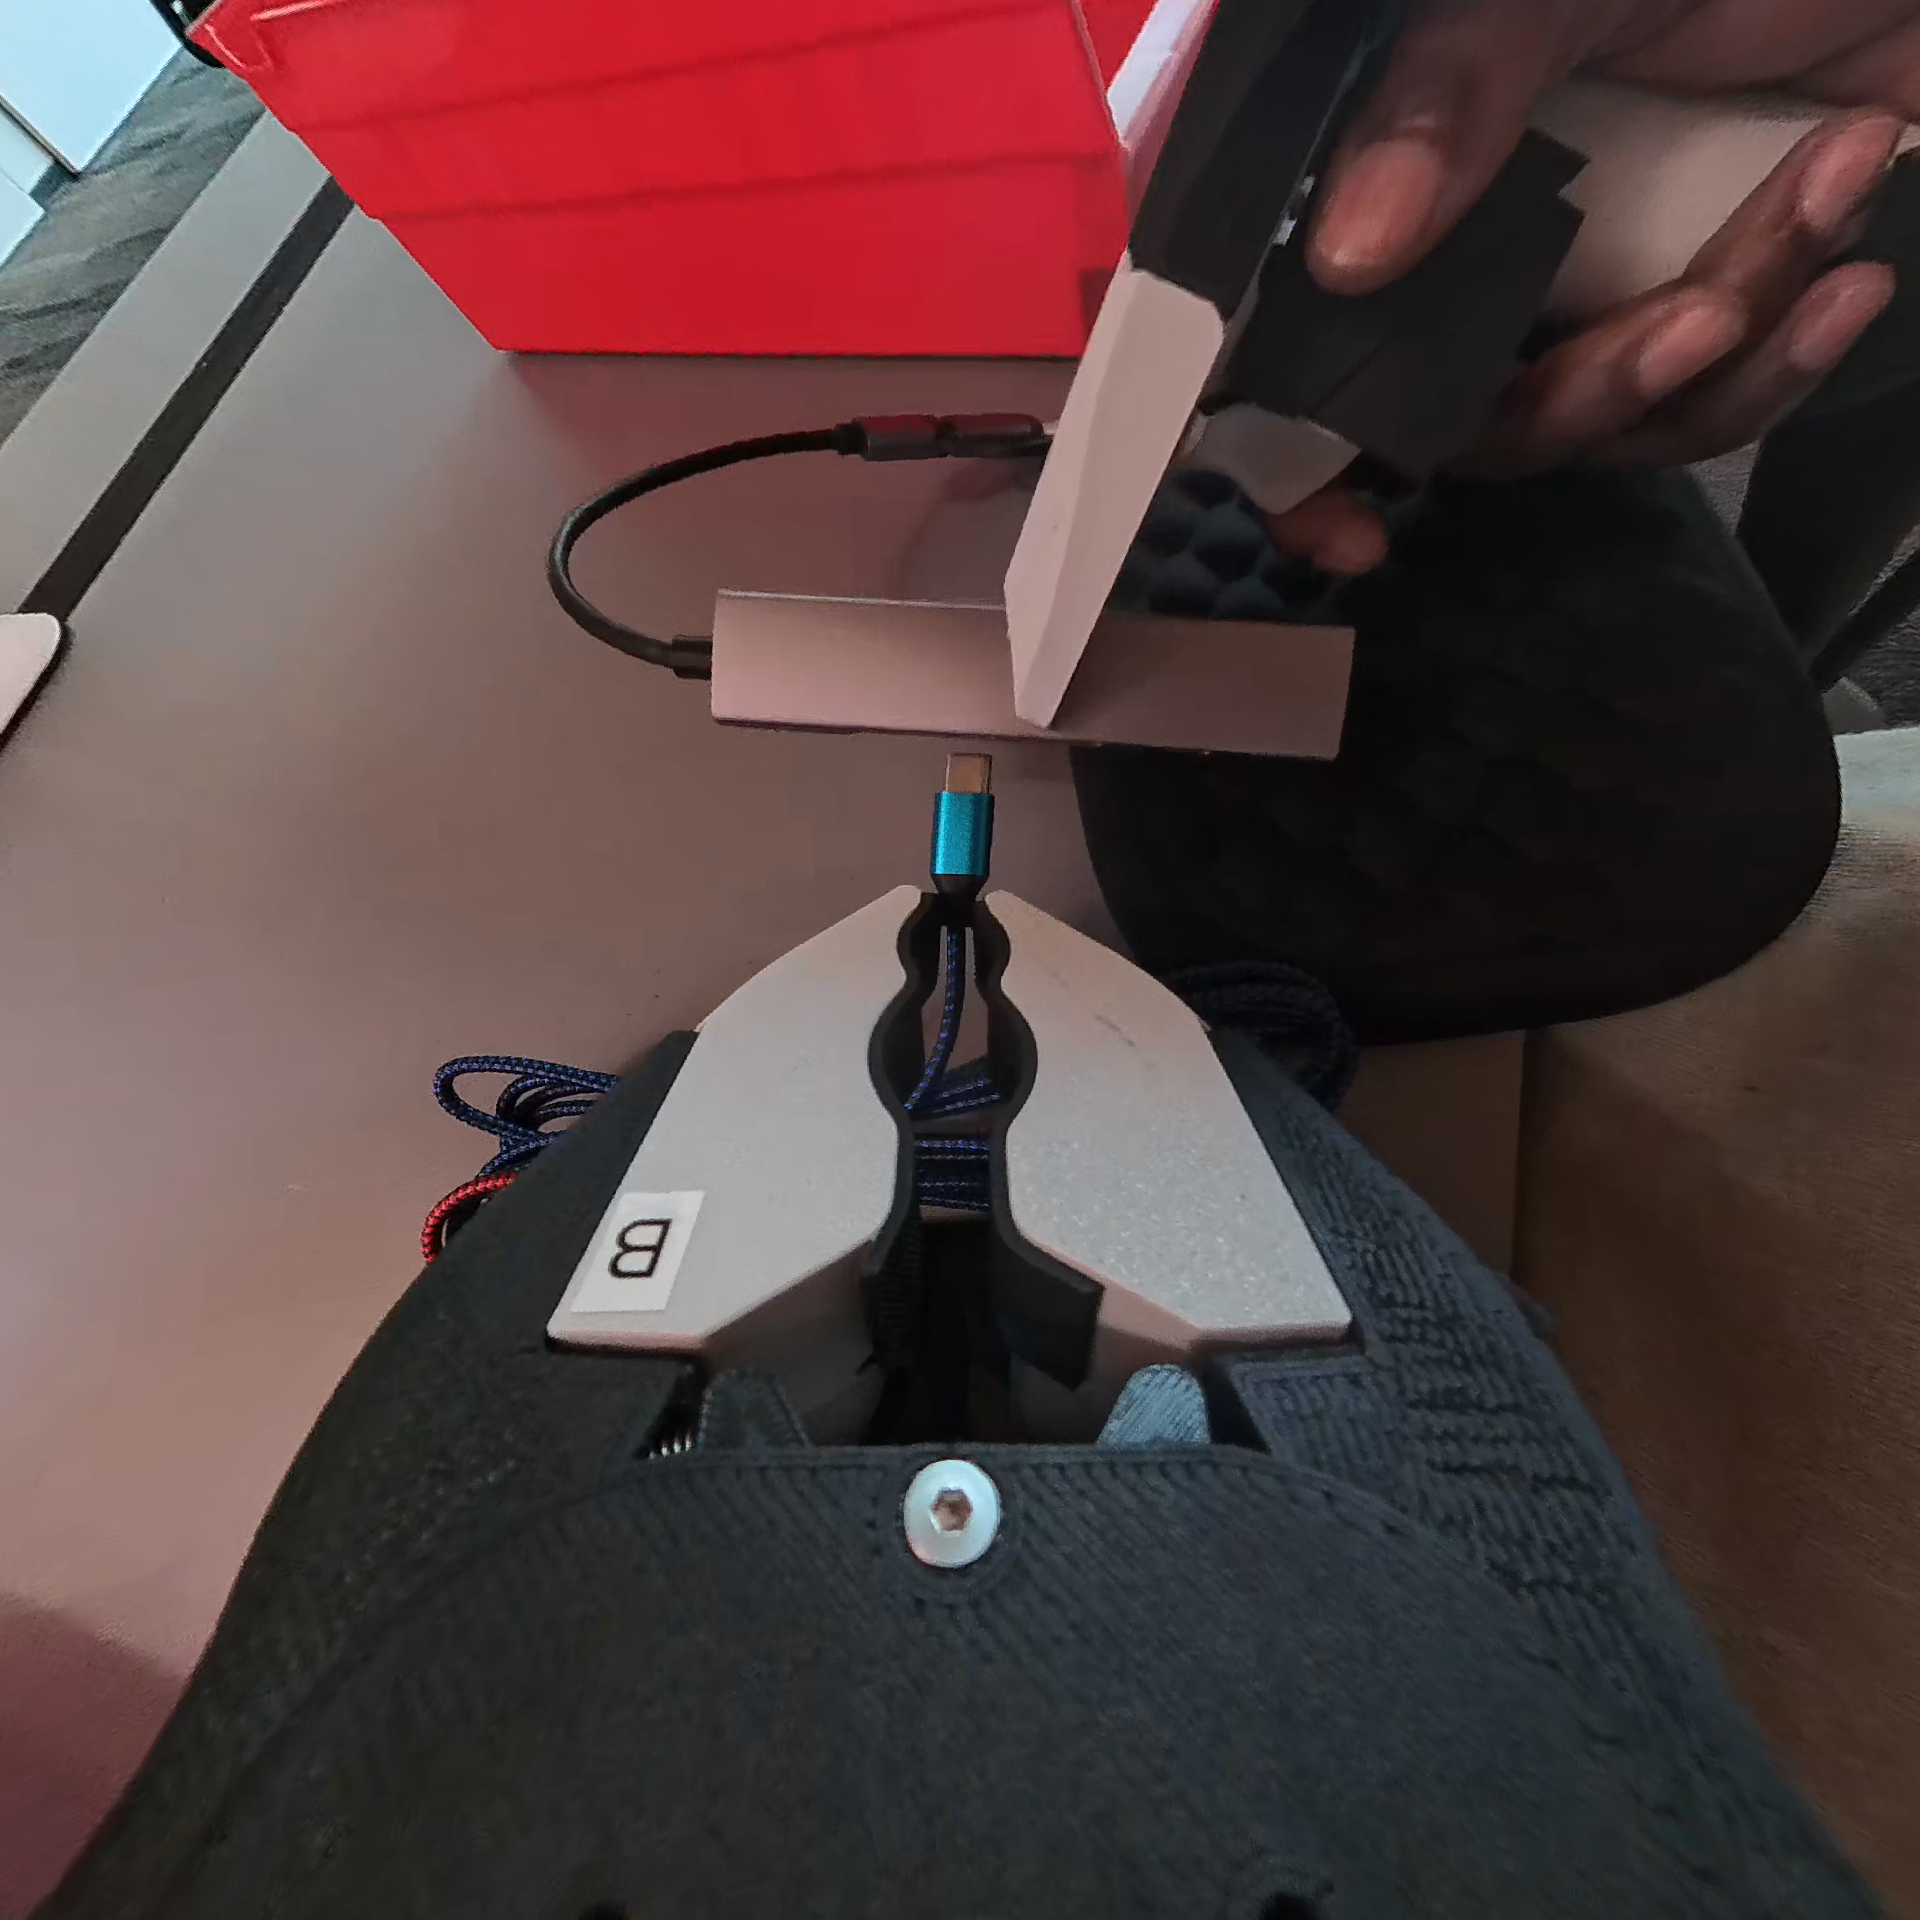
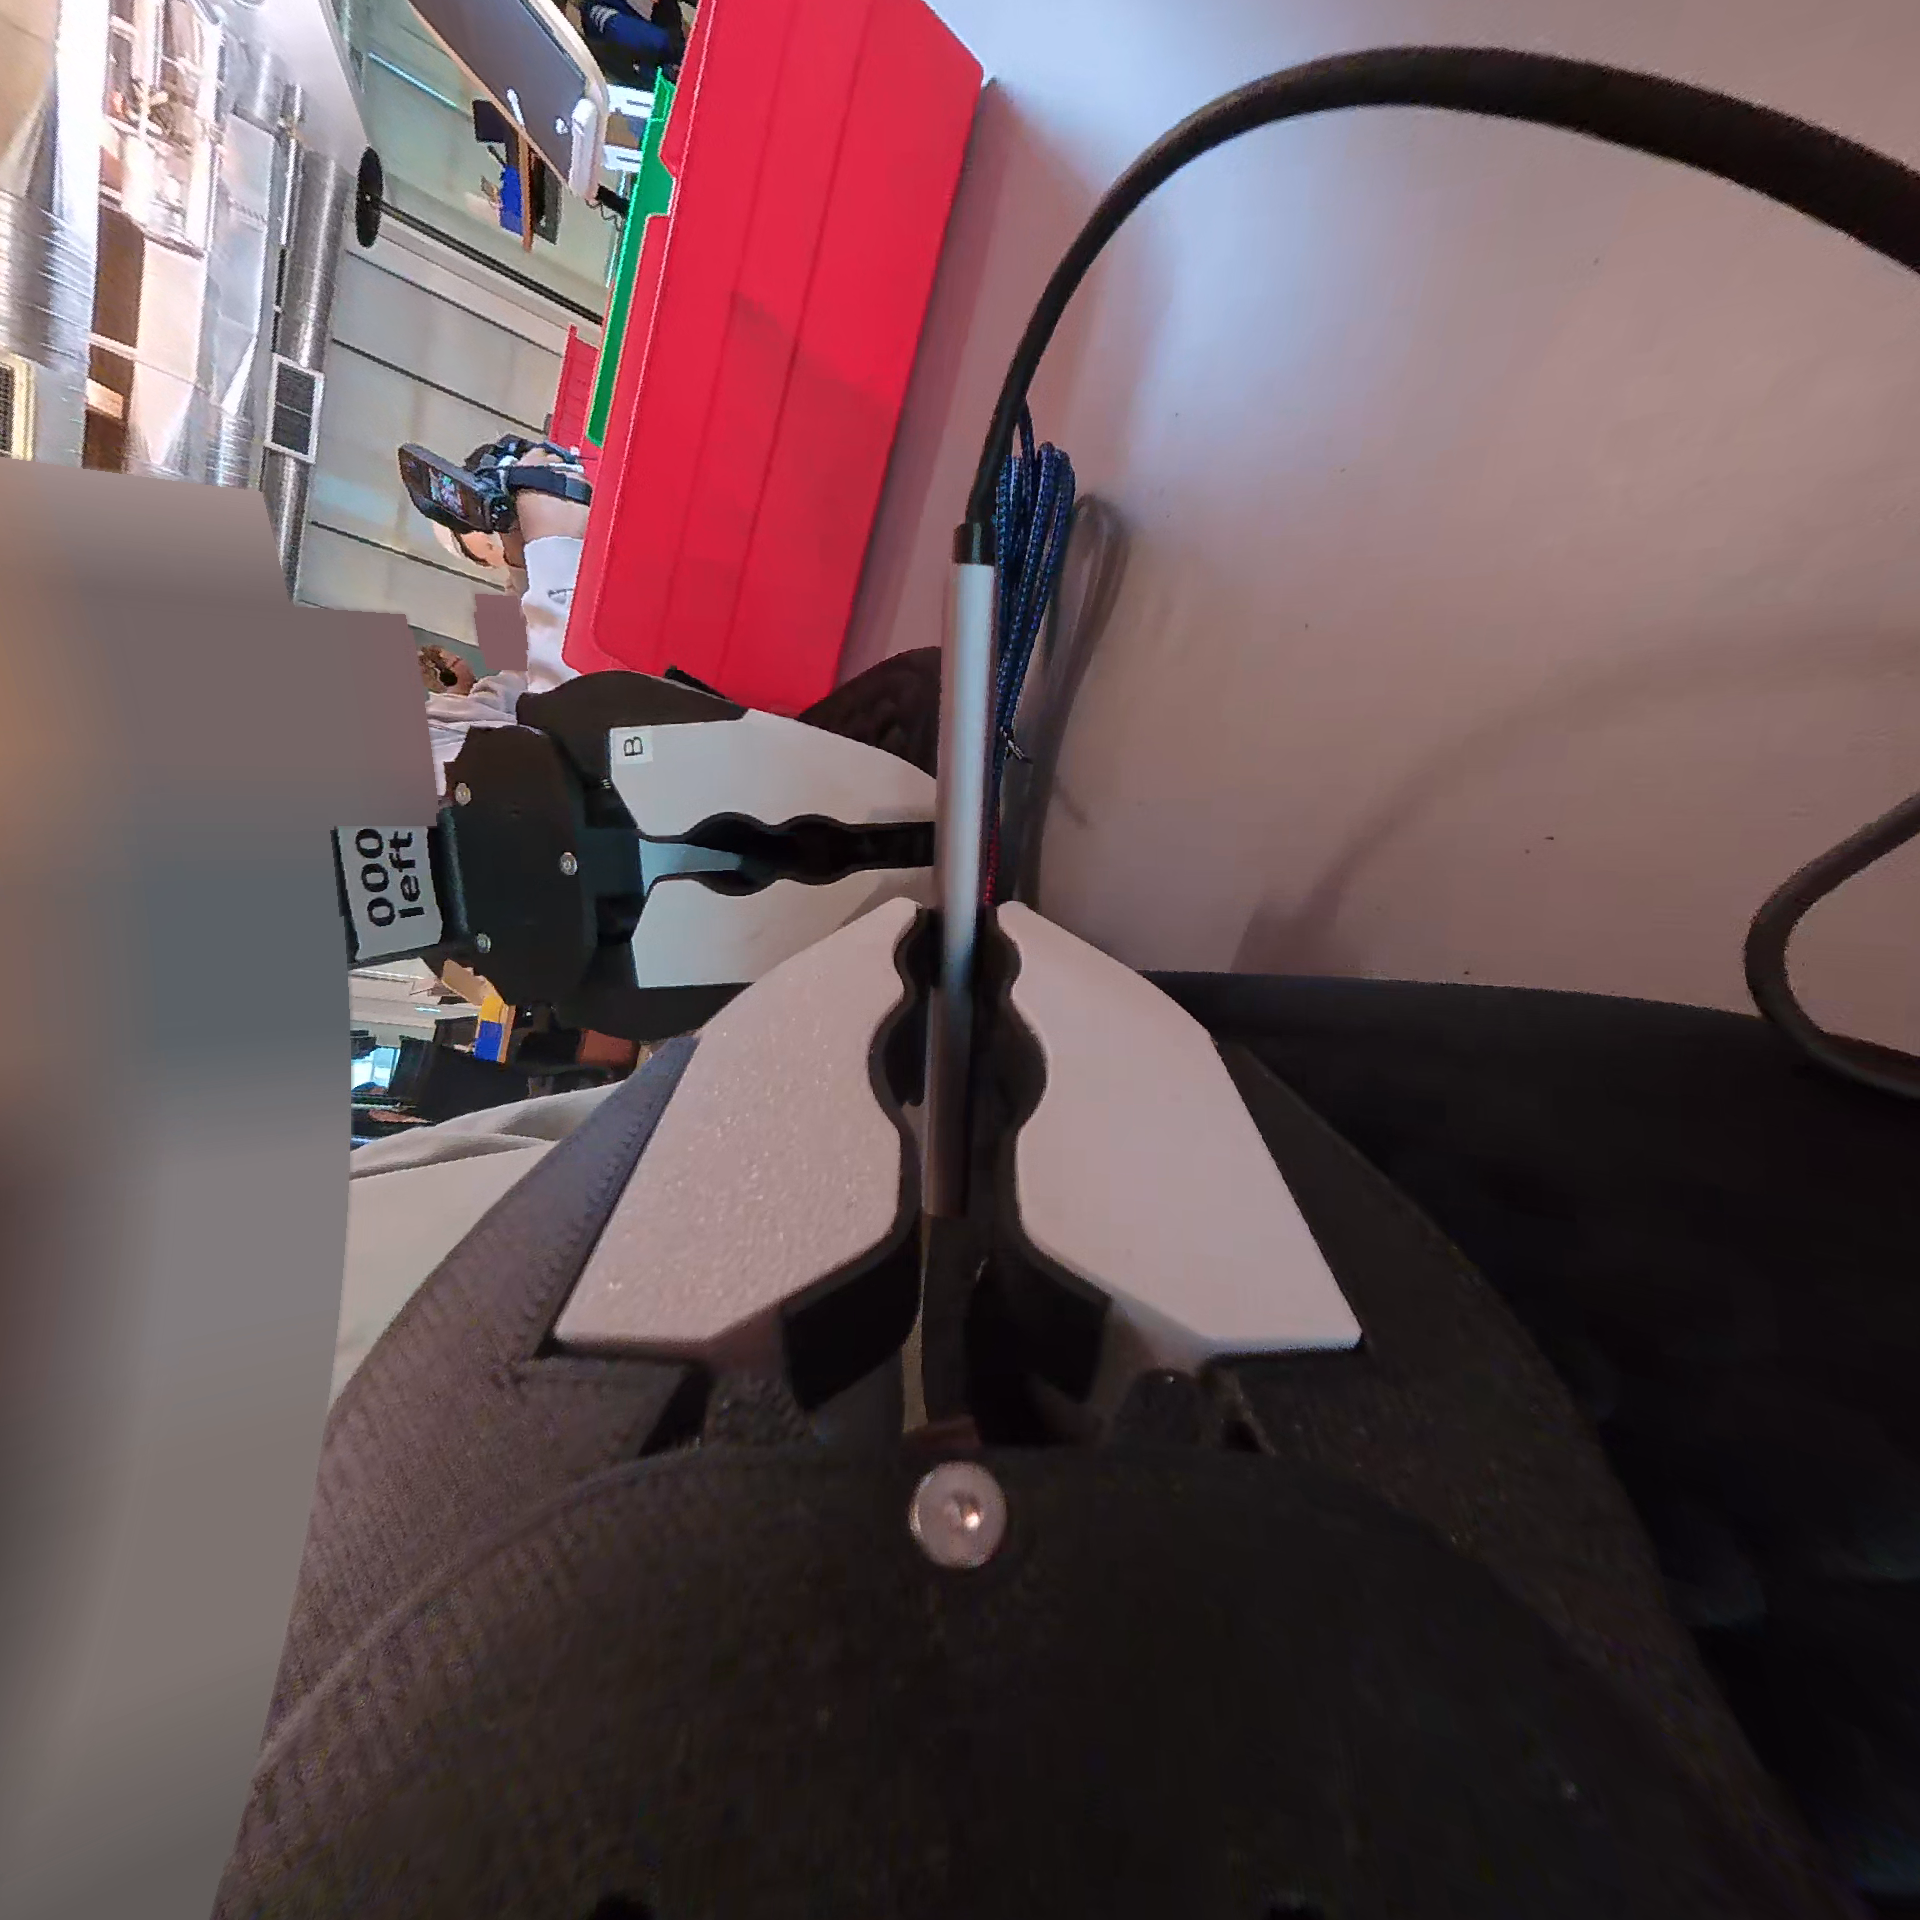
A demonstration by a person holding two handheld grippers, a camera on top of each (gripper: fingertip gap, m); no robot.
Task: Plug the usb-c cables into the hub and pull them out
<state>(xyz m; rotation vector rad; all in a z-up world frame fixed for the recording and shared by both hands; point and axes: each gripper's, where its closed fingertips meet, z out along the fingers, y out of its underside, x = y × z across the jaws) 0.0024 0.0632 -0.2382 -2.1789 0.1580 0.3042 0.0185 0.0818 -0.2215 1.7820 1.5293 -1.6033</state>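
Observation:
My left gripper is shut on a blue braided usb-c cable just behind its teal plug. The plug's metal tip stands a short gap in front of the long side of the grey hub. My right gripper is shut on the hub, seen edge-on in the right wrist view. In the left wrist view the right gripper comes down from the upper right, held by a hand. The hub's own black cable loops to the left. The left gripper also shows in the right wrist view.
A red bin stands behind the hub on the brown table. A red-and-black braided cable lies coiled with the blue one left of my left gripper. A black fabric object sits at the table's right edge. A person with a camera stands far off.

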